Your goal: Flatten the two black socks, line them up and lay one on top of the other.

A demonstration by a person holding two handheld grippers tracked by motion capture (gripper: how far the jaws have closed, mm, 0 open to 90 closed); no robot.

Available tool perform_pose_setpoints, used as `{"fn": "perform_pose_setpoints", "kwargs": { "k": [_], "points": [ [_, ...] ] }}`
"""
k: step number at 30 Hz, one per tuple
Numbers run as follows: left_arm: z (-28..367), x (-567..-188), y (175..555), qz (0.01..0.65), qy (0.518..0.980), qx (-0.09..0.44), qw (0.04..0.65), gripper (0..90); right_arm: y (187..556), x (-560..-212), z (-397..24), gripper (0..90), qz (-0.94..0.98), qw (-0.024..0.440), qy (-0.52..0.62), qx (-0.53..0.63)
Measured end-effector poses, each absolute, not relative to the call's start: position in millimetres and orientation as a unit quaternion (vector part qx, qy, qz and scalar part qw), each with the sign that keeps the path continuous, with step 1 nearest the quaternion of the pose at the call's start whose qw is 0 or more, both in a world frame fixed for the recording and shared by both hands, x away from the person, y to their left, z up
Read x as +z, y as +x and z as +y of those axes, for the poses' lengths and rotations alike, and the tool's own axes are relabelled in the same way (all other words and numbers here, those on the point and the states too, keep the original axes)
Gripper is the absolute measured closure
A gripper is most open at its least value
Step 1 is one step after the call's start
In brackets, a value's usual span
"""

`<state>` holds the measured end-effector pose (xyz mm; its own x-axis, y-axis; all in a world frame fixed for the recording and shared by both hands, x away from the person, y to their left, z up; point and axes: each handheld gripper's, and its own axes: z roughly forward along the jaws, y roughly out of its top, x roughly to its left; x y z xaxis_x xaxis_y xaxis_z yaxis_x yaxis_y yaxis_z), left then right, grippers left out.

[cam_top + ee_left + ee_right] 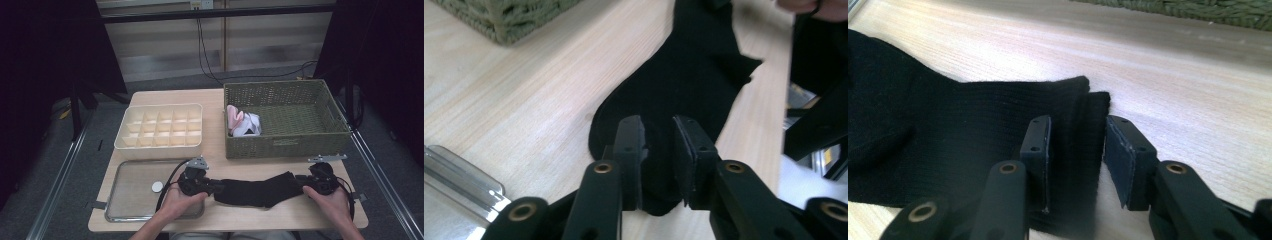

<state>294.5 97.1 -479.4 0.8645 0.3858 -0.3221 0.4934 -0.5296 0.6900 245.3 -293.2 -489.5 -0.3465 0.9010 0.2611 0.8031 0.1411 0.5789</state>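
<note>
Black sock (255, 191) lies flat on surface (280, 212), stretched between your grippers. Left gripper (659, 150) and right gripper (1075, 150) both spread, straddling sock ends, not pinching. Step looks like release after laying out; next, fold or re-grip.

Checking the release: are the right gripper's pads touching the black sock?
Apart. In the right gripper view the right gripper straddles the black sock, daylight beside one pad.
</note>
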Motion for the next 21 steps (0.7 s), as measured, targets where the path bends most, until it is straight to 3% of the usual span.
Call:
{"fn": "perform_pose_setpoints", "kwargs": {
  "k": [3,6,11,21],
  "points": [
    [99.4,-484.4,296.3,0.262,0.872,-0.053,0.410,62.6,245.6,-490.7,-292.7,63.3,0.751,0.072,0.565,0.333],
    [100.8,-487.8,296.8,0.267,0.871,-0.056,0.409,60.9,245.4,-491.5,-290.8,66.9,0.753,0.076,0.560,0.336],
    [96.8,-490.2,292.2,0.253,0.880,-0.046,0.400,61.5,245.9,-490.7,-285.0,78.3,0.759,0.083,0.560,0.323],
    [102.5,-490.9,290.6,0.255,0.875,-0.068,0.406,66.2,251.2,-491.5,-291.1,81.1,0.744,0.061,0.569,0.346]
  ]
}}
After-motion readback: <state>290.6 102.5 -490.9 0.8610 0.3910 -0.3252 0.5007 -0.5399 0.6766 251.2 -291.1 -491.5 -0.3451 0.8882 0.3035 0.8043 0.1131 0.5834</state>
